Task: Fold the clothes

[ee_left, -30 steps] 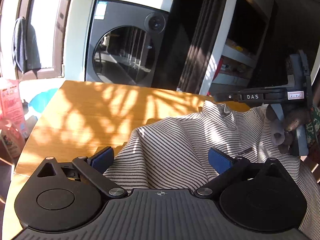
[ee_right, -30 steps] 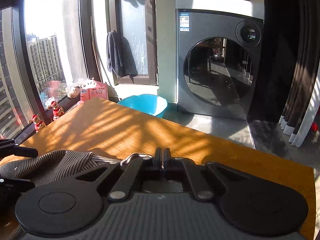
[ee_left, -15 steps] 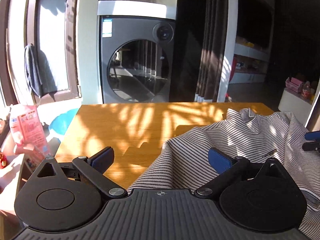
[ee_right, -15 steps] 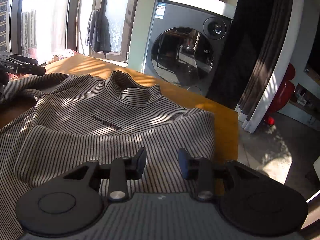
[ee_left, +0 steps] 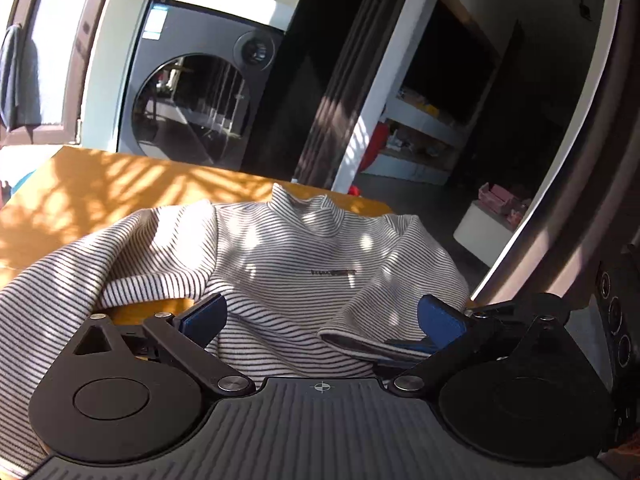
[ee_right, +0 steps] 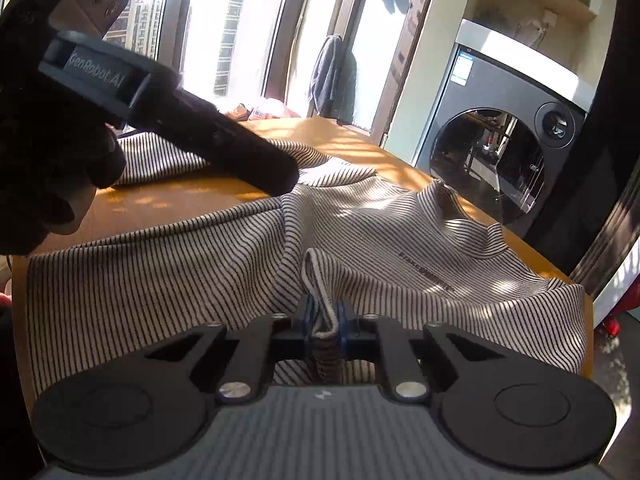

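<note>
Sunlight dapples a striped shirt (ee_left: pixel 304 256) spread front-up on the wooden tabletop (ee_left: pixel 92 184); its collar (ee_left: pixel 298 200) points to 12 o'clock in the left wrist view, toward a washer (ee_left: pixel 196 100); a small dark logo (ee_left: pixel 332 273) sits on the chest; one sleeve (ee_left: pixel 100 256) curves off to 9 o'clock and down toward 7 o'clock; the other sleeve's cuff (ee_left: pixel 360 342) lies folded over the body at 4 o'clock. The left hand-held gripper (ee_left: pixel 322 320) has its blue pads (ee_left: pixel 206 316) wide apart, low over the shirt's lower part, holding nothing; in the right wrist view its dark body (ee_right: pixel 168 108) reaches in from 10 o'clock. The right hand-held gripper (ee_right: pixel 323 322) is clamped together on a pinched fold (ee_right: pixel 320 276) of the shirt, which stands up between its pads; striped cloth fans out from it to 9 and 3 o'clock; a dark towel (ee_right: pixel 328 72) hangs by the window (ee_right: pixel 236 28) at 12 o'clock.
</note>
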### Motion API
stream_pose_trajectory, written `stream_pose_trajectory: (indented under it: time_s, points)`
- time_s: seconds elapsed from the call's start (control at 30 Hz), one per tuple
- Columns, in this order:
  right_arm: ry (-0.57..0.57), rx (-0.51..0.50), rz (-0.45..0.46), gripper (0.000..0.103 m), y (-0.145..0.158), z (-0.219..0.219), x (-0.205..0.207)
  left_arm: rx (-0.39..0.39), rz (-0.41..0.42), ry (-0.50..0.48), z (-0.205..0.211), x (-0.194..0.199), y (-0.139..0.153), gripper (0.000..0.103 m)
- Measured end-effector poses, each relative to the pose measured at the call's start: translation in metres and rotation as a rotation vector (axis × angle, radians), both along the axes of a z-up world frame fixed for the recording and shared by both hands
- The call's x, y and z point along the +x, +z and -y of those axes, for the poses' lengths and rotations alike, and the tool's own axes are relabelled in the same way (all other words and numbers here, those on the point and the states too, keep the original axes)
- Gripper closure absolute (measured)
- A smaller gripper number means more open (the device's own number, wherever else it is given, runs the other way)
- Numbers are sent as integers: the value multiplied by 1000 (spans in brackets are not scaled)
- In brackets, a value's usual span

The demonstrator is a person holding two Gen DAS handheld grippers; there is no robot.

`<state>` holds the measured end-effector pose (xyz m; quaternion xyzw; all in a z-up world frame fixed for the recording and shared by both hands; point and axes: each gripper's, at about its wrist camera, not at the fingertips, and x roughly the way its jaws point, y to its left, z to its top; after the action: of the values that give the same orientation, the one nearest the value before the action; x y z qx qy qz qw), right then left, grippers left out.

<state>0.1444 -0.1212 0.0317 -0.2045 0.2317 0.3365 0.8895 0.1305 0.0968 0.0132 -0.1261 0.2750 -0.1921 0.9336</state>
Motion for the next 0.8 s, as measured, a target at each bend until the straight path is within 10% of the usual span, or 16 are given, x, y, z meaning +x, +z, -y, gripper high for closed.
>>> stream_pose_trajectory:
  time_s: [0.13, 0.6, 0.8]
  points:
    - [-236, 197, 123, 92, 78, 78, 18, -12, -9, -32, 5, -2, -4, 0]
    - [-273, 460, 177, 101, 166, 83, 81, 123, -2, -37, 4, -11, 0, 0]
    - [-193, 470, 117, 101, 148, 26, 102, 274, 2, 18, -27, -34, 5, 0]
